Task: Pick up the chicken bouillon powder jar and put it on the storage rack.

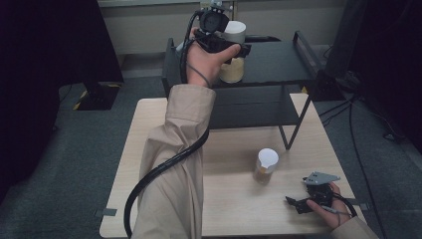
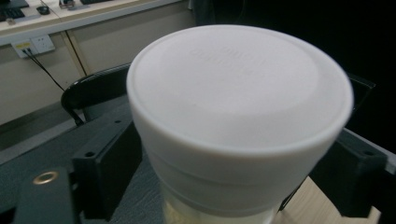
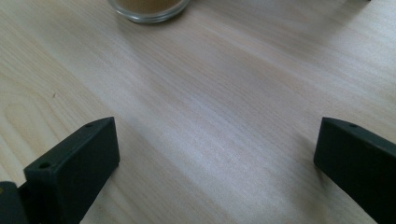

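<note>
Black jaws of my left gripper [image 2: 233,186] stand either side of the white-lidded jar [image 2: 238,116]. They are parted, with the jar between them; in the left gripper view I see a sliver of gap at each side, though I cannot tell for certain that the pads are clear of the glass. The jar's lid carries faint embossed lettering, too blurred to read. Below the lid, pale yellowish contents show through the clear wall.

In the high view the left gripper [image 1: 234,47] is raised at the far side, over the dark metal shelf [image 1: 278,64], and the jar [image 1: 233,52] stands on that shelf's top, towards its left end. The beige sleeve [image 1: 174,164] and the gripper's cable run back toward the near edge.

Right gripper [image 3: 215,154]: jaws spread wide, nothing between them, bare wood grain of the table [image 3: 210,93] underneath. At the far edge of that view sits the base of a second jar [image 3: 149,9] with brown contents, well clear of the jaws.

High view again: right gripper [image 1: 298,201] rests low at the near right of the light wooden table [image 1: 234,209]; the second jar [image 1: 265,167], white lid on, stands upright just left and beyond it, near the shelf's front leg.

On the far wall, a socket plate [image 2: 35,44] with a cable plugged in; no readable print.
</note>
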A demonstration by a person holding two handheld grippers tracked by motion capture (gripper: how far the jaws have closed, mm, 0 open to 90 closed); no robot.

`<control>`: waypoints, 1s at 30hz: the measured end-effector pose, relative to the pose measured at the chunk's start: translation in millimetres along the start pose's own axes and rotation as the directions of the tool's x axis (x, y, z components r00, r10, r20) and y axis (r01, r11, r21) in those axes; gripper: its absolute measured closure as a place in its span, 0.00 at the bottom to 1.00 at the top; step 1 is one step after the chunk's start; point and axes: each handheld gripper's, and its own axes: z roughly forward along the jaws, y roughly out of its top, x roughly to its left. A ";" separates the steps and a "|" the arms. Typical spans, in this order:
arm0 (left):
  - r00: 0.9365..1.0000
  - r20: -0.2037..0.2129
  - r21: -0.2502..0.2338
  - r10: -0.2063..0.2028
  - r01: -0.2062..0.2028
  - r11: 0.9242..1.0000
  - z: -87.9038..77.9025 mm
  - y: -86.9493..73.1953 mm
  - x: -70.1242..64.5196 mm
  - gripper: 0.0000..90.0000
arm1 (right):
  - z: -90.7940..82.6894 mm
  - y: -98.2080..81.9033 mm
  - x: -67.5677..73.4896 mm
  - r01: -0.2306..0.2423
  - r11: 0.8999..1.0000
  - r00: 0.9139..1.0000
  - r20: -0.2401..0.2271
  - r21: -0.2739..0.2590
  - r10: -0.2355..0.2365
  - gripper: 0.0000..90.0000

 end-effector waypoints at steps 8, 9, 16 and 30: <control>1.000 -0.013 -0.007 -0.028 0.028 1.000 -2.5 -5.0 0.6 0.06 | 0.0 -0.1 0.0 0.000 1.000 1.000 0.000 0.000 0.000 0.00; 0.999 -0.016 -0.005 -0.029 0.028 1.000 -2.6 -5.5 -0.1 0.06 | 0.0 0.0 -0.1 0.000 1.000 1.000 0.000 0.000 0.000 0.00; 0.999 -0.010 -0.002 -0.033 0.033 0.999 -5.8 -10.6 -0.6 0.04 | -0.1 -0.1 0.0 0.001 1.000 1.000 0.000 0.000 -0.001 0.00; 0.999 -0.002 -0.006 -0.052 0.052 0.999 -13.4 -24.5 -2.7 0.00 | -0.3 -0.2 0.2 0.001 1.000 1.000 0.001 0.000 -0.001 0.00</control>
